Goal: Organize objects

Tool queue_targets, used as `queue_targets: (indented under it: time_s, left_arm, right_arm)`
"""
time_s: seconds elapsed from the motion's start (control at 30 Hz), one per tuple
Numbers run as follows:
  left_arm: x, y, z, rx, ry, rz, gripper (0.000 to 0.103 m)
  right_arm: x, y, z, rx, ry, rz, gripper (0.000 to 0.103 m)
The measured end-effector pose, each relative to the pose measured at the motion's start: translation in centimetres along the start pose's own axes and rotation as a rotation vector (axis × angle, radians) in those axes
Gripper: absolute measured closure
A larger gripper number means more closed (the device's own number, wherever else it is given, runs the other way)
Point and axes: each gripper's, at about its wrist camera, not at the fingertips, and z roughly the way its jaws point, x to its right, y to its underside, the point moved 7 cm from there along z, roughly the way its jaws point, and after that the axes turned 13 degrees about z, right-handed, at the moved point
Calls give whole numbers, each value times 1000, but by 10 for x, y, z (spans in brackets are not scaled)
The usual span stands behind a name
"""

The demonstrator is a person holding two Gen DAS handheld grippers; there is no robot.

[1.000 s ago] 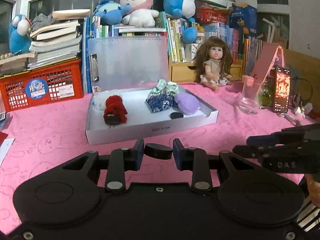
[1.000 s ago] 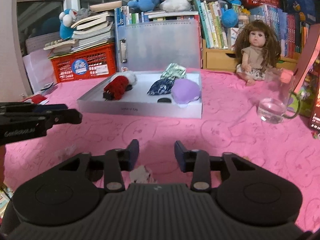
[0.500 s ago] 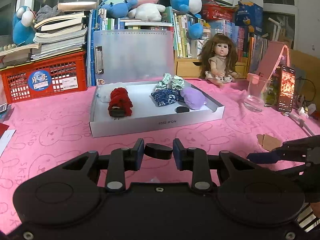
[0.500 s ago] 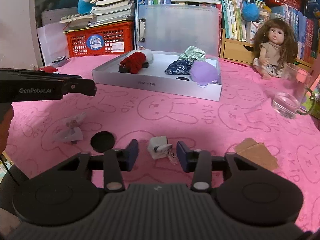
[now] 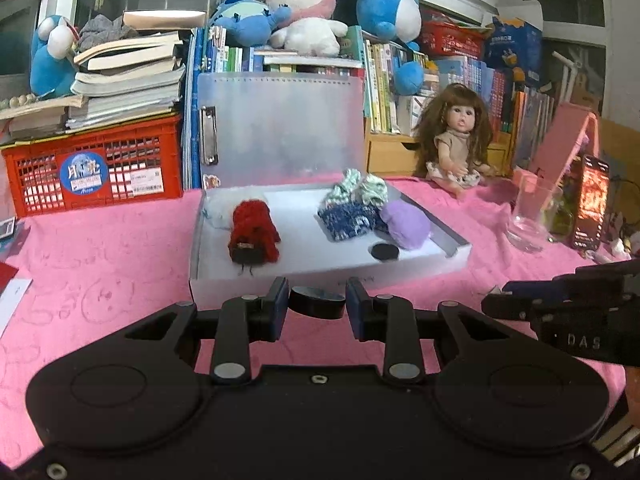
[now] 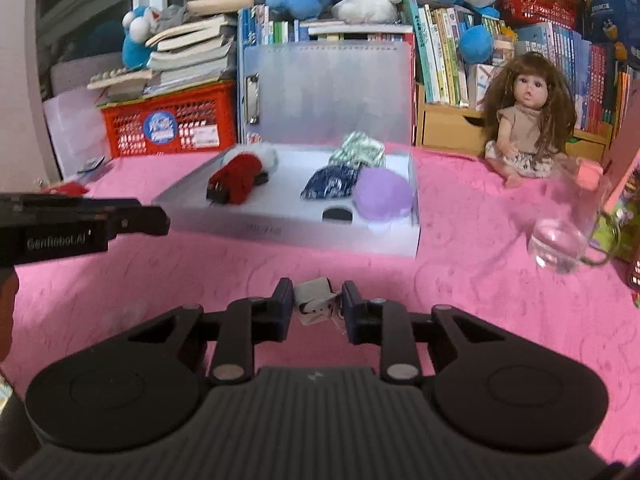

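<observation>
Currently, a flat black round disc (image 5: 317,302) is held between the fingers of the left gripper (image 5: 317,307), just in front of the shallow white cardboard box (image 5: 328,276) on the pink-covered counter (image 5: 100,264). A small white crumpled object (image 6: 316,300) is clamped in the right gripper (image 6: 317,304). Both items are judged to be destined for the box (a second black disc (image 5: 385,251) already lies inside). Each item should be carried level over the near wall, lowered onto bare floor between the red knitted item (image 5: 254,230) and the purple pouch (image 5: 406,226), and released only once seated.
</observation>
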Motion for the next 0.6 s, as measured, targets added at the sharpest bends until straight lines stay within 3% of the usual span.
queue_targets:
  time_s: [0.4, 0.6]
  left_arm:
    - [-33, -29, 73, -7, 5, -105, 74]
    - [-37, -30, 113, -39, -18, -79, 74]
  right_arm:
    - [15, -68, 65, 6, -51, 189, 73]
    - [17, -78, 104, -36, -72, 234, 73]
